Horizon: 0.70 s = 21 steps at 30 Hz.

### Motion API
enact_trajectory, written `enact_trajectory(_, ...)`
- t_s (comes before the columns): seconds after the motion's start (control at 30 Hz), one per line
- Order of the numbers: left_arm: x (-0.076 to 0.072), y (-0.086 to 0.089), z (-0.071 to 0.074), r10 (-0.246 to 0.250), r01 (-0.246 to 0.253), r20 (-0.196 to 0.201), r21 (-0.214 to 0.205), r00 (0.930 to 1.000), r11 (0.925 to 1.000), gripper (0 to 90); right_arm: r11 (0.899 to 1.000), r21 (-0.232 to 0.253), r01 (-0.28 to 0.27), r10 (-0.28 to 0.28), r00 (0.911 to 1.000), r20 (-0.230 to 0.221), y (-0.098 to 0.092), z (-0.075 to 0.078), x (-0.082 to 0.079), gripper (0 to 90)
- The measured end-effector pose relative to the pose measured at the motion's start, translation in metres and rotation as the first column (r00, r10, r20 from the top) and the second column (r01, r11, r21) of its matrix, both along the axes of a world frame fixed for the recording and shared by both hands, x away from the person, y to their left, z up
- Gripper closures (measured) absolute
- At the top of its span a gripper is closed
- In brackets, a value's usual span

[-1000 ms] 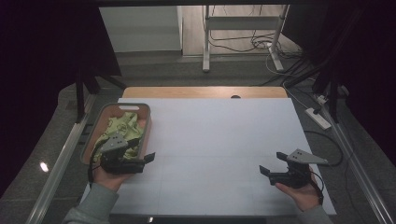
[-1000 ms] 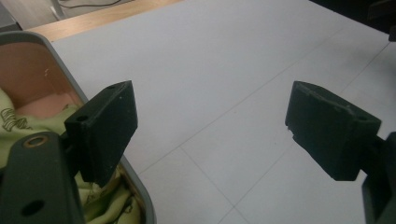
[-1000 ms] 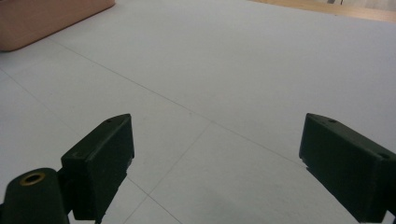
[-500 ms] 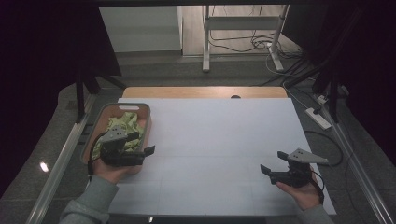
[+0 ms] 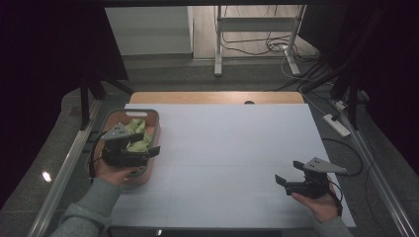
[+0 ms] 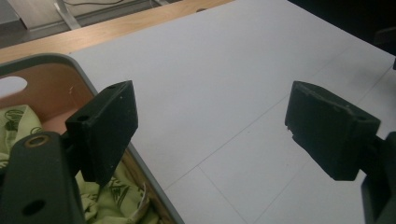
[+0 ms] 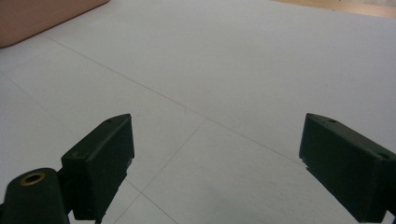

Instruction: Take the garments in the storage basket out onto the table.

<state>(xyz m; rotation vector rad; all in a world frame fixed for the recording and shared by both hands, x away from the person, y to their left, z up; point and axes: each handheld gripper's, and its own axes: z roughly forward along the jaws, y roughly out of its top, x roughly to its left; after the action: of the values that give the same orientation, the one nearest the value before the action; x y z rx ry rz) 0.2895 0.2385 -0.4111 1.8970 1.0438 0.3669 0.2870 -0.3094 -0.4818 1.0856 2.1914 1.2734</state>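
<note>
The left claw (image 5: 150, 152) hovers wide and empty over the basket (image 5: 153, 116) of green cloth (image 5: 136, 129) at the tabletop's (image 5: 232, 148) left edge; the right claw (image 5: 281, 181), also wide and empty, sits near its front right corner.

free room: white table top (image 5: 232, 148) is lying bare between both hands and out to its far edge | obstacle: basket (image 5: 154, 123) wall is standing at the table's left edge, green cloth (image 5: 137, 136) filling it | left gripper (image 5: 148, 152) is hovering over the basket's right rim, jaws spread
</note>
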Motion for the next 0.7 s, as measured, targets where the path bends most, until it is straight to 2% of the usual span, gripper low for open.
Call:
enact_trajectory(0.2,0.008,0.009,-0.001,0.02,-0.02,-0.021,-0.01,0.9996,0.9997,17.3,1.0,-0.004,-0.002,0.002,1.0,-0.002,0.0,-0.001,0.001,11.0)
enact_trajectory(0.4,0.016,0.017,-0.001,0.043,-0.042,-0.032,0.008,0.9986,0.9991,17.3,1.0,-0.002,-0.002,0.002,1.0,-0.002,0.001,-0.001,0.001,11.0)
enact_trajectory(0.7,0.023,0.023,-0.004,0.062,-0.062,-0.044,0.01,0.9971,0.998,17.3,1.0,-0.006,0.002,-0.002,1.0,-0.003,-0.001,-0.002,0.001,11.0)
